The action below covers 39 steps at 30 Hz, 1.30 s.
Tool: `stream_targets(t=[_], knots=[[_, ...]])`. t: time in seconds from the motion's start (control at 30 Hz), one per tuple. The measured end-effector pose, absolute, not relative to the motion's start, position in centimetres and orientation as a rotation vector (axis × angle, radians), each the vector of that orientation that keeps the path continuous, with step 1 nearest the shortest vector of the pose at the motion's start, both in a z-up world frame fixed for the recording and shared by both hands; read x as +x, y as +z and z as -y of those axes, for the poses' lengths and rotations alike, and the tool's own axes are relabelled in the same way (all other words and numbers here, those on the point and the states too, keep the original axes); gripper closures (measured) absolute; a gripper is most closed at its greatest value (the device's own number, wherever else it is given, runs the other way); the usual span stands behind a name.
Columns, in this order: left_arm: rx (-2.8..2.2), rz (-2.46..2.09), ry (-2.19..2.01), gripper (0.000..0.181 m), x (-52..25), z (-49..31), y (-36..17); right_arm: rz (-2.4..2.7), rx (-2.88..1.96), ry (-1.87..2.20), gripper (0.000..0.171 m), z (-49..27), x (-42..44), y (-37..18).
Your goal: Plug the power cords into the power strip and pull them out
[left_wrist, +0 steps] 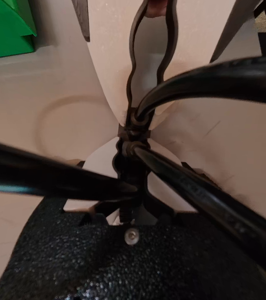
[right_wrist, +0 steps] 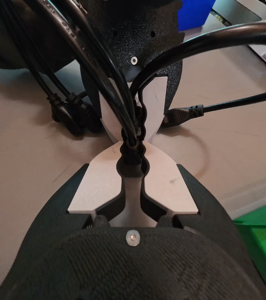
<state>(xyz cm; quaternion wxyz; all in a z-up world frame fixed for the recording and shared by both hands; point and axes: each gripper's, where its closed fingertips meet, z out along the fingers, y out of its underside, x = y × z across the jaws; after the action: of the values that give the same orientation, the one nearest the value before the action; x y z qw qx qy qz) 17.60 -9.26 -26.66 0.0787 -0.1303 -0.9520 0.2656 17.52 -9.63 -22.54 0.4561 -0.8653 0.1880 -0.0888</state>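
A beige table carries three loose plugs and a green box at its edge. Left gripper and right gripper meet tip to tip, each clenched on black cords.

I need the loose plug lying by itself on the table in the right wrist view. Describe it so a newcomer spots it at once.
Start at the beige table, then the left gripper facing the camera at centre. Just right of its white finger lies a black plug with a ribbed body, its cord running off to the right edge. Unlike the plugs clustered at left, it lies alone.
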Motion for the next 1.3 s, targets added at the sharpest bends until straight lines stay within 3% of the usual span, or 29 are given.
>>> stream_targets(t=[0.03, 0.73, 1.3], knots=[[-0.383, 2.856, 0.787, 0.156, 17.66, 9.23, -26.67, -0.471, -2.122, -0.225, 0.156, 9.55, 17.62, -22.53], [-0.263, 2.955, 0.784, 0.155, 17.79, 9.04, -26.71, -0.503, -2.271, -0.338, 0.156, 9.28, 17.93, -22.35], [-0.189, 2.991, 0.784, 0.155, 18.15, 8.91, -26.73, -0.461, -2.036, -0.258, 0.156, 8.94, 18.35, -22.02]])
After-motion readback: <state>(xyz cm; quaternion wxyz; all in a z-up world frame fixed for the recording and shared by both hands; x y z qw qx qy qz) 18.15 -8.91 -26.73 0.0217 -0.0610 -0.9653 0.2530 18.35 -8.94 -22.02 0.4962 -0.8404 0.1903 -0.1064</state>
